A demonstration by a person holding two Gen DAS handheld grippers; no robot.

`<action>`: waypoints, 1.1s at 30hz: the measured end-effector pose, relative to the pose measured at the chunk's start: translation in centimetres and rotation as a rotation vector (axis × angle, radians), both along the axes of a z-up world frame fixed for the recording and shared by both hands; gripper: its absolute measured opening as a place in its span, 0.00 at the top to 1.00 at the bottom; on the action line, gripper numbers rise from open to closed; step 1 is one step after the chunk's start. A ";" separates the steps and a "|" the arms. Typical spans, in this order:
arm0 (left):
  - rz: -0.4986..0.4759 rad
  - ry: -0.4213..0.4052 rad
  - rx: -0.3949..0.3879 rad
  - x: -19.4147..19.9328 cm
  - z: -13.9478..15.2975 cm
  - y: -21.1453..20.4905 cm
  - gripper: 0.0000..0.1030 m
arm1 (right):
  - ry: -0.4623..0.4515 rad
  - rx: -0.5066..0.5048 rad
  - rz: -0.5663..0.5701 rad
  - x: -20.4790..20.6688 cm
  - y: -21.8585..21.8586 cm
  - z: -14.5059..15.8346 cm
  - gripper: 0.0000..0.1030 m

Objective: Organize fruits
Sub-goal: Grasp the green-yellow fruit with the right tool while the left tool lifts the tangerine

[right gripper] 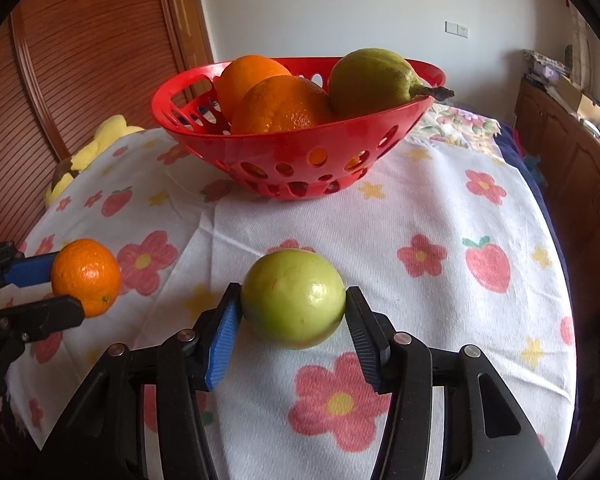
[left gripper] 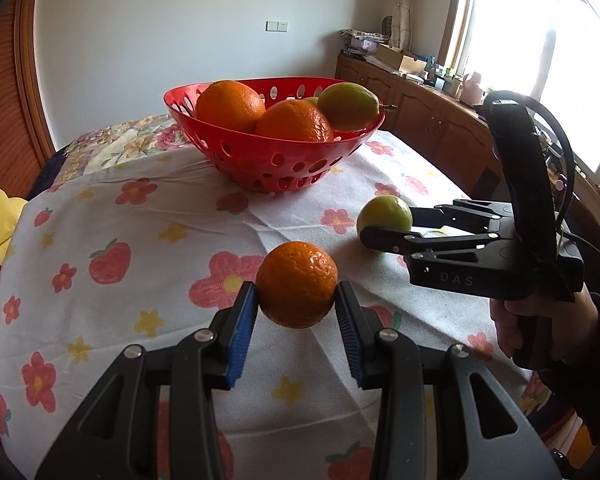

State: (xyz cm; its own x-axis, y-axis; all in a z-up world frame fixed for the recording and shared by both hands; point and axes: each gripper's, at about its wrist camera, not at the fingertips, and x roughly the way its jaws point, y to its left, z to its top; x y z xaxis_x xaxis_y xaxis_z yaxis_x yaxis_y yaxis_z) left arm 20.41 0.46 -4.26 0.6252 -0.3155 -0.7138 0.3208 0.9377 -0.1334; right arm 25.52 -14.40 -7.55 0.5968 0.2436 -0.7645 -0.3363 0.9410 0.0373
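Nearest the left wrist camera, a small orange [left gripper: 296, 284] is pinched between the blue pads of the left gripper [left gripper: 296, 308]. Just to its right, a green fruit [right gripper: 293, 298] is clamped by the right gripper [right gripper: 293, 312] over the flowered cloth [right gripper: 440, 216]. Open cloth is seen between both fruits and the red basket [right gripper: 300, 148], which already holds oranges and a yellow-green fruit. Beyond it the table edge drops off.
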 end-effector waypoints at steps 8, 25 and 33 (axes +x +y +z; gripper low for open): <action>0.002 -0.006 -0.003 -0.1 0.2 0.0 0.63 | -0.011 0.008 0.004 -0.7 -0.3 0.6 0.49; 0.015 -0.104 -0.001 3.4 4.5 0.2 0.67 | -0.137 0.039 0.065 -1.1 0.4 6.8 0.49; -0.015 -0.019 0.056 5.9 2.0 -0.1 0.99 | -0.192 0.074 0.088 0.6 0.3 9.7 0.49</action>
